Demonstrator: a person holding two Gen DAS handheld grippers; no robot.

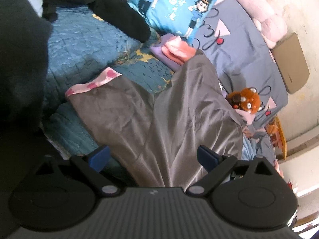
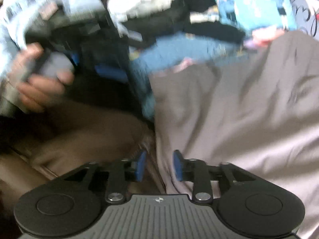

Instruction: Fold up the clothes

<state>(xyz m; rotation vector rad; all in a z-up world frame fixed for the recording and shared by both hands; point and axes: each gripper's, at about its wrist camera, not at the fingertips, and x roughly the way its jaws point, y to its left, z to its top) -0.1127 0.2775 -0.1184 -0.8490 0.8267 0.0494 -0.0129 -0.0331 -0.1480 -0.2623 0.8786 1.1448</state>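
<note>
Black tongs (image 1: 153,159), blue pads (image 1: 99,157), ribbed grey housing, silver pivot screws.

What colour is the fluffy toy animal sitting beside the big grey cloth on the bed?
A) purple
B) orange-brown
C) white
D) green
B: the left wrist view shows a fluffy orange-brown plush animal with white-tipped ears, sitting at the right edge of the smooth grey garment spread on the bed.

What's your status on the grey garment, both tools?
Left tool open, over the grey garment, not gripping. Right tool part open at the garment's edge, nothing pinched. Garment spread on the bed, unfolded. Plush toy beside it.
</note>
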